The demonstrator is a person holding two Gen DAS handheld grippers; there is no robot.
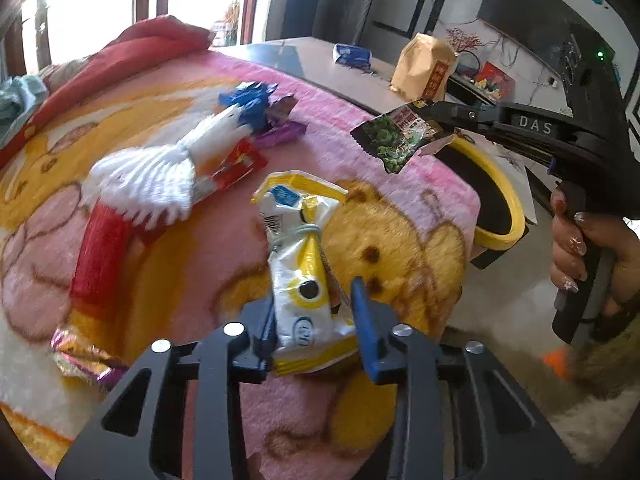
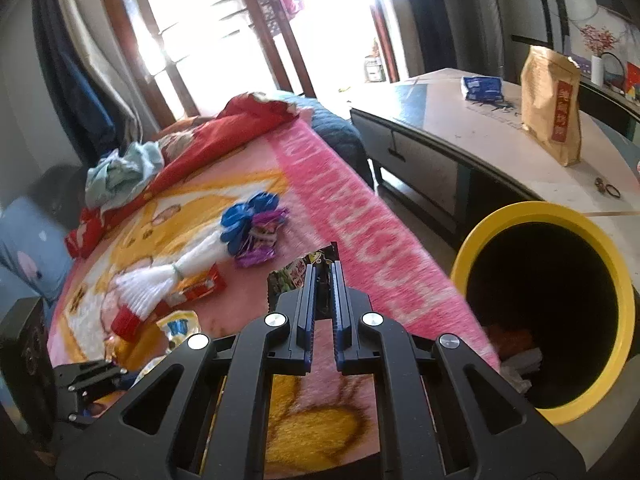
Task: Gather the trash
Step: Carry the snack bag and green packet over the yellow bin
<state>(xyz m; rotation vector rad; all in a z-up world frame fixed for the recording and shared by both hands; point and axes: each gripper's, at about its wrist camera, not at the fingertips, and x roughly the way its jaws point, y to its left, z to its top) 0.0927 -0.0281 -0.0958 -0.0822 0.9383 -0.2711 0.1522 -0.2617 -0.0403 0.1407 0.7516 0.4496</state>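
Gripping a green snack wrapper [image 1: 394, 140] by one corner, the right gripper [image 2: 322, 276] risked dropping it short of the yellow-rimmed bin [image 2: 548, 216] to its right; the left gripper [image 1: 316, 320] had clamped the yellow-white packet [image 1: 302, 264] on the blanket [image 1: 224, 248].

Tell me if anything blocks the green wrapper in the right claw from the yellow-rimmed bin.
Nothing visible does. The right claw pinches the green printed snack wrapper above the pink blanket's edge, and the yellow-rimmed black bin stands open beside it.
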